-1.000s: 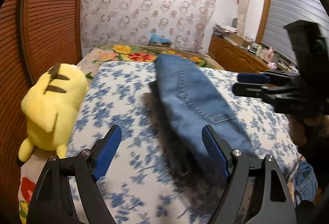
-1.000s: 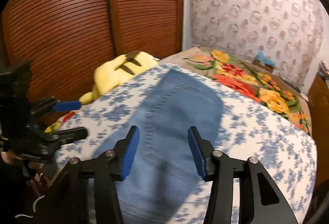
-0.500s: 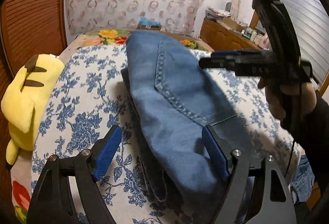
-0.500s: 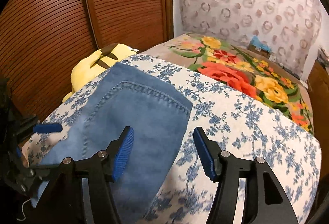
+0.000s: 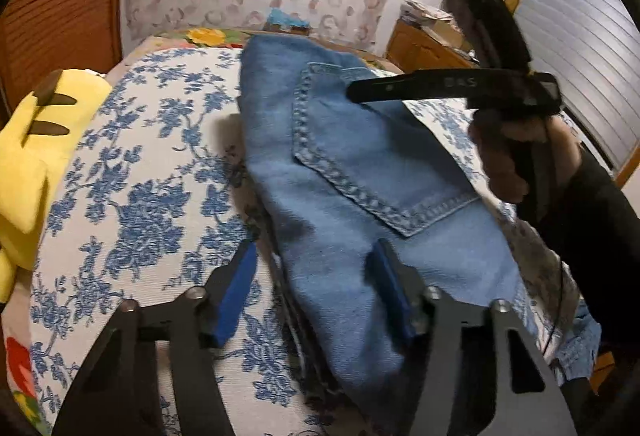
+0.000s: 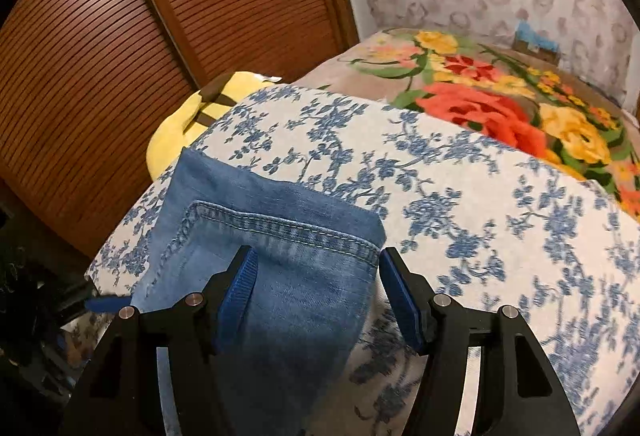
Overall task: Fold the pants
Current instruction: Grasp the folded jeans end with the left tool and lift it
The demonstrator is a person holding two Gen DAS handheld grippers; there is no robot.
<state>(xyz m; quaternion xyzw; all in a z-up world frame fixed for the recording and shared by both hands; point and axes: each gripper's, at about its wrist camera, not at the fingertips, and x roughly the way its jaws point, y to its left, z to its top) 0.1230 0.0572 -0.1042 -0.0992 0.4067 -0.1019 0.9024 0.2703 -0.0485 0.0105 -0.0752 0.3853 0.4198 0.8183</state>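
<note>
Denim pants (image 5: 344, 172) on blue-floral bedspread (image 5: 132, 204), no legible txt.

yellow plush toy (image 5: 28, 164), floral bedspread (image 6: 480, 196), slatted wooden doors (image 6: 120, 36)

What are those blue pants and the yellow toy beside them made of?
The pants look like denim: faded blue woven cotton, matte, with thick pale stitching round a back pocket. The yellow toy looks like soft plush, probably synthetic pile: fuzzy, rounded, matte, with brown stripes. Neither fibre can be confirmed by sight.
</note>
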